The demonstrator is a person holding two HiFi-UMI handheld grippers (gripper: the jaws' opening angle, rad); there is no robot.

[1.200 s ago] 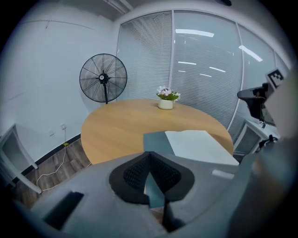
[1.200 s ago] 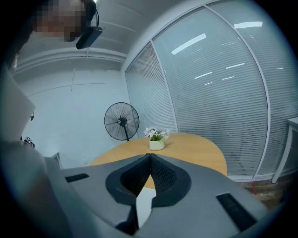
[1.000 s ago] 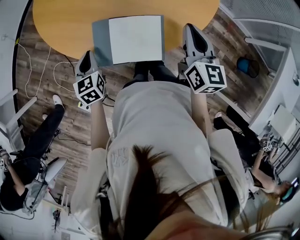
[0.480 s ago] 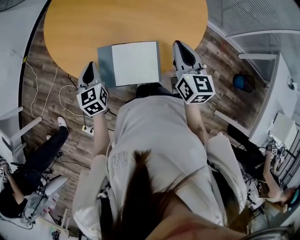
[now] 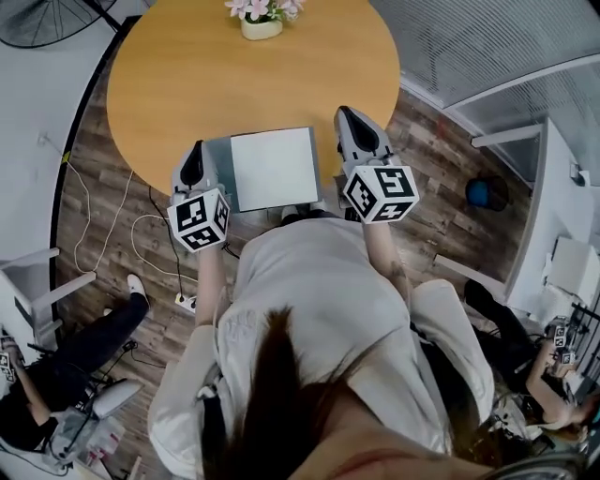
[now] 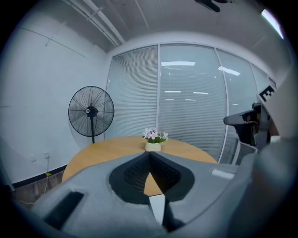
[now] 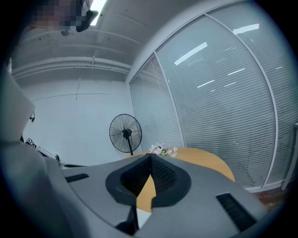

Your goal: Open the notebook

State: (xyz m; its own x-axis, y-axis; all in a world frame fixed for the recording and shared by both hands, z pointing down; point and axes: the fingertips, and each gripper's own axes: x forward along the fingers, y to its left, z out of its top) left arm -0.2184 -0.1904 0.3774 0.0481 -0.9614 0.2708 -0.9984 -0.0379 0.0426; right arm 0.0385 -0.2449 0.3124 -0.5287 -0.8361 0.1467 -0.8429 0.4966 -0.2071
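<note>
Progress: opening not begun | notebook (image 5: 272,169) lay flat on table (image 5: 178,75), apparently closed | left gripper (image 5: 196,150), right gripper (image 5: 345,116): jaws together, empty | remaining: lift cover

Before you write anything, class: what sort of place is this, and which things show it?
Probably an office meeting room: a round wooden table with a potted flower on it, glass walls fitted with blinds, and a pedestal fan near the wall.
</note>
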